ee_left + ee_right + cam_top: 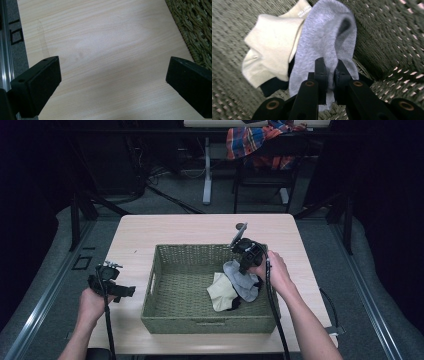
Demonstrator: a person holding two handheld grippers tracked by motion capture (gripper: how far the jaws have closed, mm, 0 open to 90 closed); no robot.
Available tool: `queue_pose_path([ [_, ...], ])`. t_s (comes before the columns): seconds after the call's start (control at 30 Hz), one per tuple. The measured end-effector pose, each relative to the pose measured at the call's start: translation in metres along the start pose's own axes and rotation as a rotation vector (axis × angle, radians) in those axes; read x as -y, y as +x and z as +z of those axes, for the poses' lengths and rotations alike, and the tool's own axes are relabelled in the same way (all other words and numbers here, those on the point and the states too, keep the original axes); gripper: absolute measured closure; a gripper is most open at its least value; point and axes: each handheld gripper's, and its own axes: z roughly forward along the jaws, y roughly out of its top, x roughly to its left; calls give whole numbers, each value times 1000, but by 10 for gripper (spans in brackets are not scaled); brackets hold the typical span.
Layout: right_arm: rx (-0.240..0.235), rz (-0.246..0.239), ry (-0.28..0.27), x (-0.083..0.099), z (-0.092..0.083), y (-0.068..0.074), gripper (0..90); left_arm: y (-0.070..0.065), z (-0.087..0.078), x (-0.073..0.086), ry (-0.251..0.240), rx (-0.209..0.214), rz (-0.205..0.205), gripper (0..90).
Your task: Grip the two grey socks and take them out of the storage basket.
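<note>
A woven green basket [165, 317] stands on the middle of the table. Inside it, at the right, lie a grey sock [239, 279], a cream sock [220, 291] and a dark sock [233, 305]. My right gripper [246, 265] reaches into the basket from its right rim and is shut on the grey sock [324, 37], whose cloth is pinched between the jaws of the right gripper [330, 67]. The cream sock [272, 47] lies beside it over a dark sock [272, 85]. My left gripper [125, 291] is held over the table left of the basket, open and empty [112, 82].
Bare light wood table [107, 45] lies under the left gripper, with the basket's wall [192, 27] at the right and the table's metal edge [6, 62] at the left. Beyond the table stand a chair with plaid cloth [255, 142] and a desk leg [207, 175].
</note>
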Motion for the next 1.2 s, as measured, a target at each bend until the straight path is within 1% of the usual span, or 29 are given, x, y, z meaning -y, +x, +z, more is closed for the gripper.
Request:
queue_pose_path([
  [0.03, -6, 0, -13, 1, -7, 0, 842, 0, 0, 0, 0, 1, -1, 2],
  [0.07, -6, 0, -13, 1, -7, 0, 842, 0, 0, 0, -1, 0, 0, 2],
  [0.1, -8, -2, -28, 3, -14, 0, 844, 0, 0, 0, -1, 0, 0, 2],
  [0.13, -8, -2, -28, 3, -14, 0, 844, 0, 0, 0, 0, 1, 0, 2],
  [0.17, -12, 0, -44, 4, -20, 0, 844, 0, 0, 0, -1, 0, -1, 2],
  [0.2, -12, 0, -44, 4, -20, 0, 844, 0, 0, 0, -1, 0, -1, 2],
  [0.23, -10, 2, -54, 5, -22, 0, 844, 0, 0, 0, 0, 1, -1, 2],
  [0.3, -20, 11, -78, 7, -29, 0, 844, -1, 0, 0, -1, 0, 0, 2],
  [0.37, -18, 9, -79, 8, -32, 0, 844, -1, 0, 0, -1, 0, 0, 2],
  [0.47, -25, 17, -111, 11, -41, -1, 844, -1, 0, 0, -1, 1, 0, 2],
  [0.57, -33, 18, -124, 13, -48, -1, 844, 0, 0, 0, 0, 0, 0, 2],
  [0.6, -33, 18, -124, 13, -48, -1, 844, 0, 0, 0, 0, 0, 0, 2],
  [0.63, -25, 10, -124, 14, -53, -2, 845, 0, 0, 0, 2, 2, 0, 2],
  [0.67, -32, 18, -140, 15, -55, -1, 846, 0, 0, 0, 2, 2, 0, 2],
  [0.73, -33, 19, -142, 15, -58, -1, 846, 0, 0, 0, 2, 2, 0, 2],
  [0.77, -27, 18, -145, 17, -62, -1, 847, 0, 0, 0, 2, 2, 0, 2],
  [0.8, -27, 18, -145, 17, -62, -1, 847, 0, 0, 0, 2, 2, 0, 2],
  [0.9, -29, 21, -169, 19, -70, 0, 848, 0, 1, 0, 3, 2, 0, 2],
  [1.0, -27, 18, -172, 21, -73, 1, 848, -1, 1, -1, 2, 3, 3, 2],
  [1.1, -22, 23, -187, 24, -80, 2, 848, -3, 2, -2, 4, 4, 8, 2],
  [1.2, -22, 22, -185, 25, -84, 2, 849, -2, 2, -2, 5, 5, 6, 2],
])
